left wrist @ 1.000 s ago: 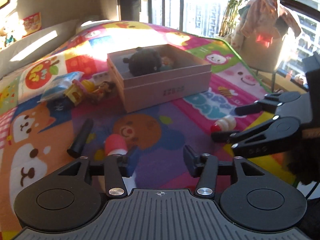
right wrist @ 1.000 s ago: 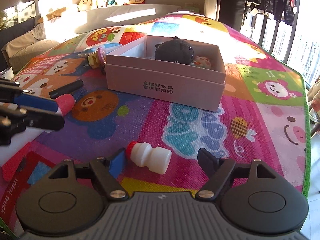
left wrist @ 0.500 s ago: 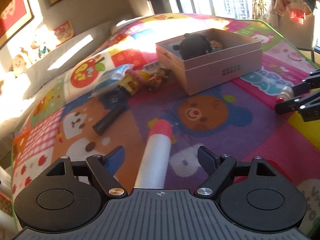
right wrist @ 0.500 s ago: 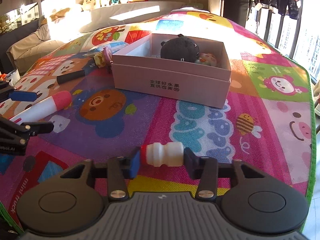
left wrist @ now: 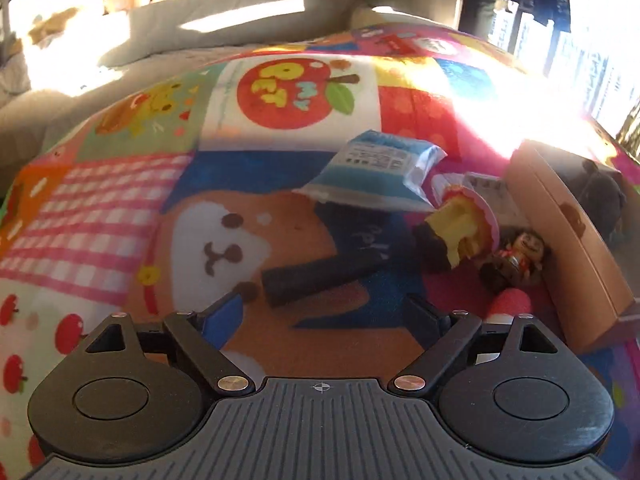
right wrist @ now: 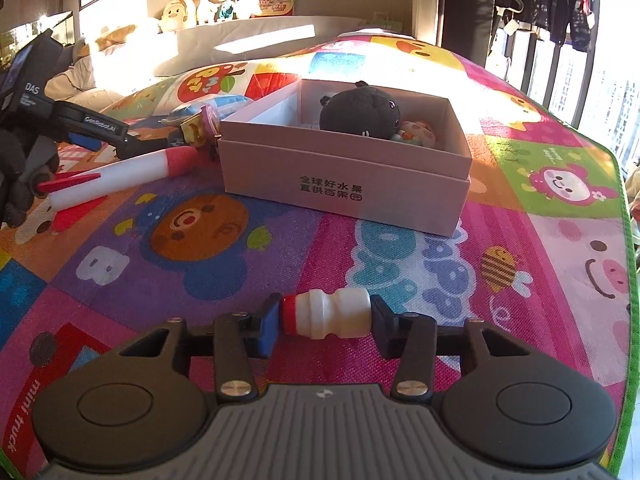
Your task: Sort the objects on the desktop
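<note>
My right gripper (right wrist: 326, 320) is shut on a small white bottle with a red cap (right wrist: 326, 317), held end to end just over the mat; its jaws are opening slightly. The pink box (right wrist: 348, 176) stands beyond, with a black plush (right wrist: 360, 112) and a small toy inside. My left gripper (left wrist: 324, 312) is open and still opening, with nothing between its fingers. A black cylinder (left wrist: 320, 278) lies just ahead of its fingertips. The white rocket with a red nose (right wrist: 120, 172) lies on the mat left of the box, under the left gripper (right wrist: 120, 142).
A blue snack bag (left wrist: 372, 172), a yellow and pink toy (left wrist: 460, 228) and a small doll figure (left wrist: 516, 260) lie by the box's left wall (left wrist: 572, 240). The colourful mat's green edge (right wrist: 624, 208) runs on the right. A grey cushion (left wrist: 240, 20) and several plush toys sit behind.
My left gripper let go of the rocket, opened wide and swung left to the black cylinder. My right gripper closed on the bottle that lay between its fingers.
</note>
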The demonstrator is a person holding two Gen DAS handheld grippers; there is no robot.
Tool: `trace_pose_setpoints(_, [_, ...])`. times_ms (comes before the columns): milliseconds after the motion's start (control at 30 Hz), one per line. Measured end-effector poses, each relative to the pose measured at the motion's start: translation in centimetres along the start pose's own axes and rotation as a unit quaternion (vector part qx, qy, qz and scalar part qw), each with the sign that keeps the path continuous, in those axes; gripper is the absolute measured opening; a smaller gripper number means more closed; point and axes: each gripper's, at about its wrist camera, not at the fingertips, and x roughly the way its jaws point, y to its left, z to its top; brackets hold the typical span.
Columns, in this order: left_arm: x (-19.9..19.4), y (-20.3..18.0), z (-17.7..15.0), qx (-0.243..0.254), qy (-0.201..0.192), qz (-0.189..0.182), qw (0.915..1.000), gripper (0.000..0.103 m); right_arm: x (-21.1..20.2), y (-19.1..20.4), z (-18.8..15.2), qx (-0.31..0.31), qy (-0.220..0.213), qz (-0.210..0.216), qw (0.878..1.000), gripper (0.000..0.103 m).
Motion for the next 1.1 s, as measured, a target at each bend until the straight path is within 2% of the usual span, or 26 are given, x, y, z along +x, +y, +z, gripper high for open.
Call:
trace_pose_setpoints(67, [0.8,-0.2,0.2,-0.005,-0.004,0.017,0.9998,0.094,0.1,-0.2,-0.1,0.008,-0.003,-0.006,1.0,0.054])
trace_pose_setpoints(100, [1.1,-0.1,0.3,-0.011,0.001,0.004,0.9999,0.094,0.2,-0.2,-0.1,0.012,-0.003,-0.008,1.0,0.057])
trace_pose_setpoints(200, [0.9,0.0,0.5,-0.027,0.011,-0.08,0.9964,0.095,0.3,-0.2,-0.1,0.014,-0.004,-0.017,1.0,0.063])
trace_pose_setpoints(267, [0.0,0.2,0.5,-0.025,0.017,-0.163,0.9862,0.096,0.4,-0.3,-0.1,0.02,-0.003,-0.02,1.0,0.067])
trace_pose_setpoints(300, [-0.7,0.4,0.4,-0.024,0.012,-0.193,0.9809,0.097,0.4,-0.4,-0.1,0.022,-0.002,-0.023,1.0,0.07])
trace_pose_setpoints(333, [-1.9,0.6,0.3,-0.021,-0.002,-0.217,0.9759,0.099,0.4,-0.5,-0.1,0.025,-0.001,-0.026,0.999,0.076])
trace_pose_setpoints(433, [-5.5,1.3,-0.3,-0.02,-0.066,-0.232,0.9702,0.103,0.7,-0.7,0.0,0.033,0.005,-0.03,0.999,0.083])
trace_pose_setpoints(500, [-6.8,1.8,-0.3,-0.034,-0.089,-0.245,0.9647,0.103,0.7,-0.7,0.0,0.033,0.006,-0.028,0.999,0.086])
trace_pose_setpoints(533, [-7.2,2.0,-0.1,-0.041,-0.098,-0.235,0.9662,0.103,0.8,-0.7,0.0,0.034,0.007,-0.028,0.999,0.087])
trace_pose_setpoints(567, [-7.3,1.8,0.1,-0.044,-0.099,-0.209,0.9719,0.103,0.8,-0.7,0.0,0.035,0.008,-0.029,0.999,0.087])
trace_pose_setpoints(633, [-6.2,1.1,0.8,-0.038,-0.08,-0.128,0.9878,0.103,0.8,-0.7,0.0,0.035,0.008,-0.03,0.999,0.088])
trace_pose_setpoints(667, [-5.0,0.5,1.0,-0.023,-0.062,-0.104,0.9923,0.103,0.8,-0.7,0.0,0.035,0.008,-0.031,0.999,0.088])
trace_pose_setpoints(733, [-3.2,-1.2,1.1,0.02,-0.047,-0.08,0.9955,0.103,0.8,-0.7,0.0,0.036,0.007,-0.031,0.999,0.088])
trace_pose_setpoints(800, [-1.5,-3.1,1.2,0.083,-0.042,-0.051,0.9943,0.103,0.8,-0.7,0.0,0.036,0.007,-0.031,0.999,0.088])
trace_pose_setpoints(833, [-0.6,-3.6,1.3,0.098,-0.038,-0.033,0.9939,0.093,0.7,-0.7,0.0,0.036,0.006,-0.031,0.999,0.088])
trace_pose_setpoints(867, [0.4,-3.7,1.6,0.096,-0.026,-0.032,0.9945,0.08,0.7,-0.7,0.0,0.036,0.006,-0.032,0.999,0.088])
trace_pose_setpoints(900, [1.3,-3.6,1.9,0.086,-0.009,-0.037,0.9956,0.058,0.7,-0.7,0.0,0.035,0.005,-0.032,0.999,0.088])
trace_pose_setpoints(933, [2.0,-3.1,1.9,0.076,0.007,-0.043,0.9962,0.055,0.7,-0.6,0.0,0.034,0.004,-0.032,0.999,0.088])
trace_pose_setpoints(1000, [2.9,-3.1,2.0,0.085,0.007,-0.041,0.9955,0.055,0.6,-0.6,0.0,0.034,0.003,-0.029,0.999,0.088])
trace_pose_setpoints(1067, [2.9,-3.3,1.9,0.097,-0.001,-0.037,0.9946,0.036,0.7,-0.6,0.0,0.033,0.004,-0.026,0.999,0.087])
trace_pose_setpoints(1100, [2.7,-3.3,1.8,0.1,-0.003,-0.034,0.9944,0.022,0.7,-0.6,0.0,0.032,0.003,-0.025,0.999,0.087])
